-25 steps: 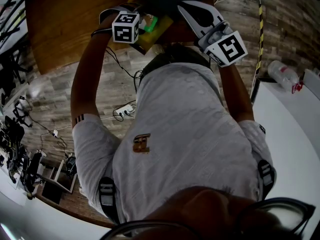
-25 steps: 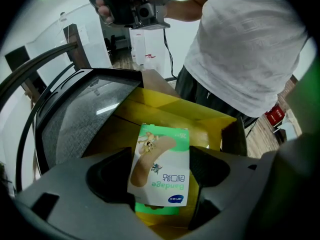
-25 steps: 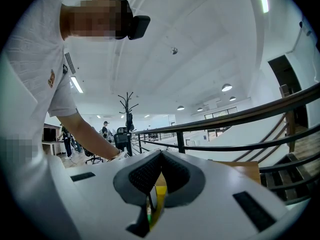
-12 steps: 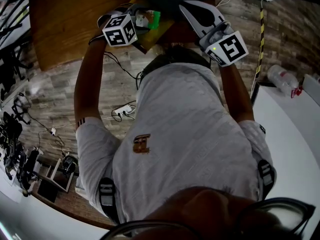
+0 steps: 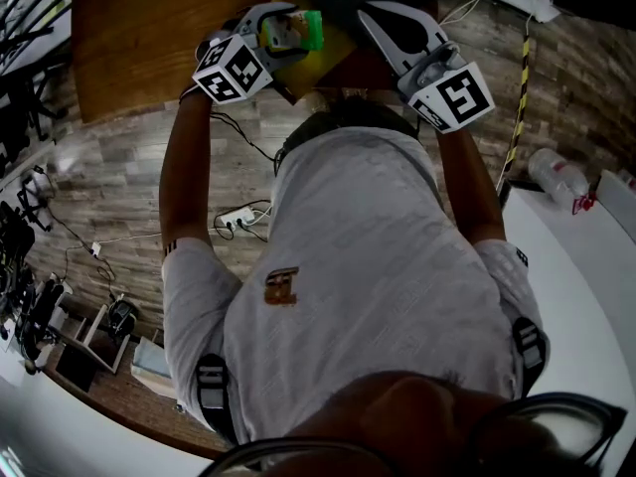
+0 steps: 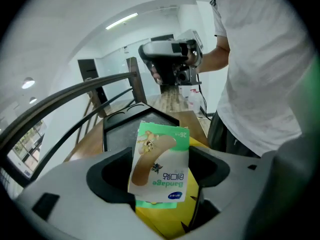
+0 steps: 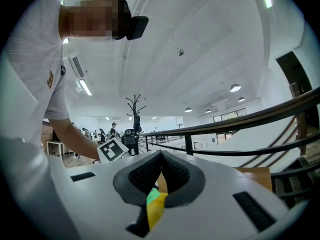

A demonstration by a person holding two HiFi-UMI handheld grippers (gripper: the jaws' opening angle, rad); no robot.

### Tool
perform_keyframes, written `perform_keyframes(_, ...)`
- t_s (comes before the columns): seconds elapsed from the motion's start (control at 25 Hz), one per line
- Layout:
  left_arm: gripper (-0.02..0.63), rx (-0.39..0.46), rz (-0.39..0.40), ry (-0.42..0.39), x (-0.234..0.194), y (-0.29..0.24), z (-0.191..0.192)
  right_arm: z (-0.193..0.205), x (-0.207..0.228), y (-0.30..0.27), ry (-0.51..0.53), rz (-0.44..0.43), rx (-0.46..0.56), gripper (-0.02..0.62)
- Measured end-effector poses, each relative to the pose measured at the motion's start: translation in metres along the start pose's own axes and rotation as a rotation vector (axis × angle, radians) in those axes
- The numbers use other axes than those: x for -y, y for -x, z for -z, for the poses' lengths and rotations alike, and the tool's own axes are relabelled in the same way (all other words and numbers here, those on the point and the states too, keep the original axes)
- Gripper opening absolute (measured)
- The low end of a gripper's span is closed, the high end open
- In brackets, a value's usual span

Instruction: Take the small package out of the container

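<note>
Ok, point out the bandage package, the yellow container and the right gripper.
bandage package (image 6: pixel 160 164), left gripper view, printed front.
yellow container (image 6: pixel 166 221), left gripper view, face below the package.
right gripper (image 7: pixel 161 156), right gripper view, between its fingertips.

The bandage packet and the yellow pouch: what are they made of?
The bandage packet looks like thin printed card or coated paper, lightly glossy; it sits flat with crisp edges. The yellow pouch is probably smooth plastic film or coated paper, judging by its soft folds; hard to be sure.
</note>
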State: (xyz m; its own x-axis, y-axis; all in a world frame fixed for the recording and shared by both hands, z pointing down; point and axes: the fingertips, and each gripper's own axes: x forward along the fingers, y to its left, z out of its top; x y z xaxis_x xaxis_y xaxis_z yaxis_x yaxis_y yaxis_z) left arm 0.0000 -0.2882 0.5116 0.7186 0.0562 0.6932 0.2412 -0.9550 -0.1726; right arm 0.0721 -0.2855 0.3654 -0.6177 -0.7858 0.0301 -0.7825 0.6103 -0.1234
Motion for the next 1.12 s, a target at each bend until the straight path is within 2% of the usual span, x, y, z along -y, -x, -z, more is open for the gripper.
perform_keyframes(0.44, 0.383, 0.273, -0.321, 0.133, -0.017, 0.059, -0.045, -0.010, -0.019, -0.010, 0.012, -0.053, 0.019, 0.032)
perform_keyframes(0.72, 0.383, 0.449, -0.477, 0.210, -0.023, 0.099, -0.066, -0.017, -0.031, -0.014, 0.022, -0.062, 0.030, 0.032)
perform_keyframes(0.88, 0.382, 0.585, -0.571, 0.304, -0.026, 0.122, -0.081, -0.021, -0.040, -0.012, 0.026, -0.071, 0.040, 0.032)
perform_keyframes(1.12, 0.382, 0.709, -0.652, 0.393, -0.027, 0.150, -0.096, -0.024, -0.056, -0.010, 0.019, -0.092, 0.053, 0.032)
